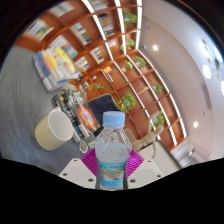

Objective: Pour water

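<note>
A clear plastic water bottle (113,150) with a pale cap and a blue-green label stands upright between my fingers. My gripper (112,167) is shut on the bottle, its magenta pads (90,160) pressing both sides of the body. A cream cup (55,129) sits on the table beyond and to the left of the bottle, its opening facing toward me. The view is tilted, so the bottle and gripper seem lifted off the table.
Behind the cup lies a cluster of small items (75,101) on the table. Wooden bookshelves (120,60) with plants and books line the far wall. Ceiling lights (205,70) show at the right.
</note>
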